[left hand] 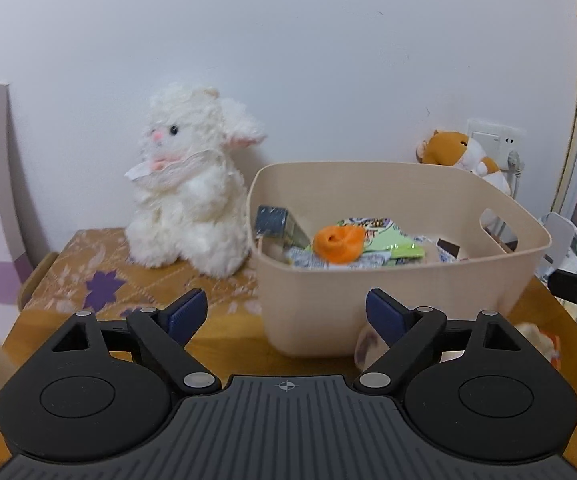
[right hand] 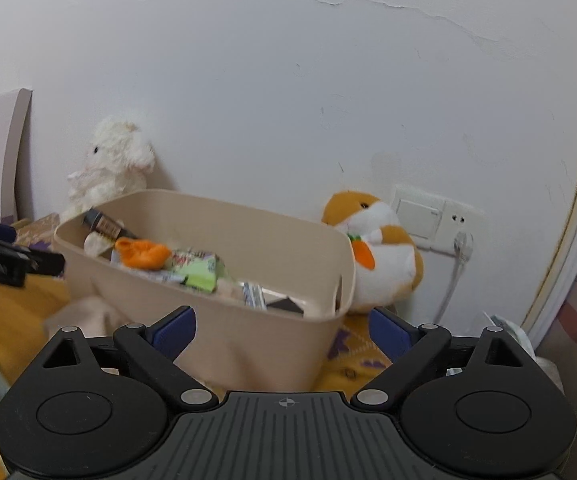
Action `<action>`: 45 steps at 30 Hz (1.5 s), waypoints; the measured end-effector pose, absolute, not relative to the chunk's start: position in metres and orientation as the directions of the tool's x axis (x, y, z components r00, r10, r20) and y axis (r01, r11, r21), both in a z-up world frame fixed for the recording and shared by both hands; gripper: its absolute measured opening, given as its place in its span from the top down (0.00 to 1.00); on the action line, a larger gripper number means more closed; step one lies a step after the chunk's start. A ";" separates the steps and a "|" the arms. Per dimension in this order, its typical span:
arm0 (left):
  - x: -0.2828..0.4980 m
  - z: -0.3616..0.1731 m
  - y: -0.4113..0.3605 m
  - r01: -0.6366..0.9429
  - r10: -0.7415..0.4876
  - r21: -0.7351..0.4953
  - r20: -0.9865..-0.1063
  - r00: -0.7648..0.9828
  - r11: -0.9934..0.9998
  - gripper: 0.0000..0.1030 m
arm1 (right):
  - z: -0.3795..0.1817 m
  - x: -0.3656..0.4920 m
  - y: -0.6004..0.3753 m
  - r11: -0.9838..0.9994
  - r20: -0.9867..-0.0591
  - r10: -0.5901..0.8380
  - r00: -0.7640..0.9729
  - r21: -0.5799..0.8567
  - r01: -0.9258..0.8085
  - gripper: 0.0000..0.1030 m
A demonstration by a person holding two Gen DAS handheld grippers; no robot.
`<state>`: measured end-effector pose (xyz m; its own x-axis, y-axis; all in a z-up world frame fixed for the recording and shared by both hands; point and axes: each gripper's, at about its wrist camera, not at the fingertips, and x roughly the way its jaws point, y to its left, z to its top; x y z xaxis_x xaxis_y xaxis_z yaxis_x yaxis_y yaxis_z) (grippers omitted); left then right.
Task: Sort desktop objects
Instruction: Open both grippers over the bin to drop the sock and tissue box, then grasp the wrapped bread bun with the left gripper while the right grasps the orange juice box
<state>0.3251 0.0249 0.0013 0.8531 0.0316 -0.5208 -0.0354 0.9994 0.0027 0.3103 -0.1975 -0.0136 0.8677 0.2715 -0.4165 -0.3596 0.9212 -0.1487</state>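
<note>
1. Left claw (left hand: 286,314): jaws wide, nothing between the blue pads, hanging near the front wall of the beige bin (left hand: 368,304).
2. Right claw (right hand: 282,330): jaws wide too, empty, facing the bin's near right corner.
3. Bin sits on the counter (left hand: 224,348), which has a yellow floral cloth (left hand: 104,276) over its far left part.
4. Inside the bin: orange soft toy (left hand: 338,244) in the middle, green snack packet (left hand: 388,240) just right of it and touching it, dark box (left hand: 274,220) leaning at the far left corner, white wrappers (left hand: 308,260) underneath, a small dark item (left hand: 448,246) at the right.
5. White plush lamb (left hand: 192,180) stands upright on the cloth, just left of the bin, against the wall.
6. Orange-and-white hamster plush (right hand: 380,256) behind the bin's far right side, leaning at the wall by the socket plate (right hand: 436,216), with a cable (right hand: 454,268) plugged in.
7. Blurred small object (left hand: 368,346) on the counter at the bin's near right base, partly behind the left claw's finger; cannot tell what it is.
8. Another blurred orange-white thing (left hand: 540,340) at the near right edge of the counter.
</note>
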 end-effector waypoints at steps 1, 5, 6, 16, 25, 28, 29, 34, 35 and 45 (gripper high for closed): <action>0.320 0.002 0.026 -0.037 0.031 -0.001 -0.518 0.855 0.999 0.14 | -0.015 0.306 -0.202 0.922 -0.416 0.273 0.868 -0.144 -0.359 0.08; 0.298 0.003 0.032 -0.042 0.032 -0.008 -0.517 0.855 0.999 0.14 | -0.017 0.294 -0.221 0.930 -0.408 0.277 0.870 -0.115 -0.350 0.02; 0.294 0.001 0.033 -0.042 0.031 -0.009 -0.520 0.853 0.999 0.14 | -0.017 0.291 -0.225 0.931 -0.407 0.277 0.871 -0.109 -0.347 0.01; 0.262 -0.035 0.032 -0.010 0.025 0.029 -0.598 0.801 1.000 0.14 | -0.054 0.287 -0.256 0.954 -0.482 0.239 0.843 -0.046 -0.296 0.00; 0.253 -0.071 0.034 0.024 -0.007 0.016 -0.682 0.731 1.000 0.14 | -0.083 0.296 -0.259 0.936 -0.576 0.221 0.787 -0.102 -0.337 0.00; 0.251 -0.076 0.033 0.032 -0.005 0.028 -0.677 0.736 0.999 0.14 | -0.091 0.303 -0.257 0.930 -0.600 0.215 0.771 -0.114 -0.348 0.00; 0.252 -0.077 0.033 0.034 -0.007 0.027 -0.677 0.736 0.999 0.13 | -0.095 0.306 -0.255 0.928 -0.606 0.212 0.767 -0.120 -0.352 0.00; 0.254 -0.080 0.033 0.037 -0.003 0.036 -0.679 0.734 0.999 0.10 | -0.107 0.315 -0.242 0.914 -0.624 0.197 0.756 -0.161 -0.371 0.00; 0.254 -0.081 0.033 0.035 0.002 0.040 -0.678 0.735 0.999 0.09 | -0.110 0.316 -0.238 0.910 -0.625 0.191 0.757 -0.176 -0.375 0.00; 0.257 -0.088 0.034 0.021 0.014 0.045 -0.654 0.756 0.999 0.02 | -0.111 0.332 -0.221 0.897 -0.602 0.198 0.773 -0.207 -0.391 0.00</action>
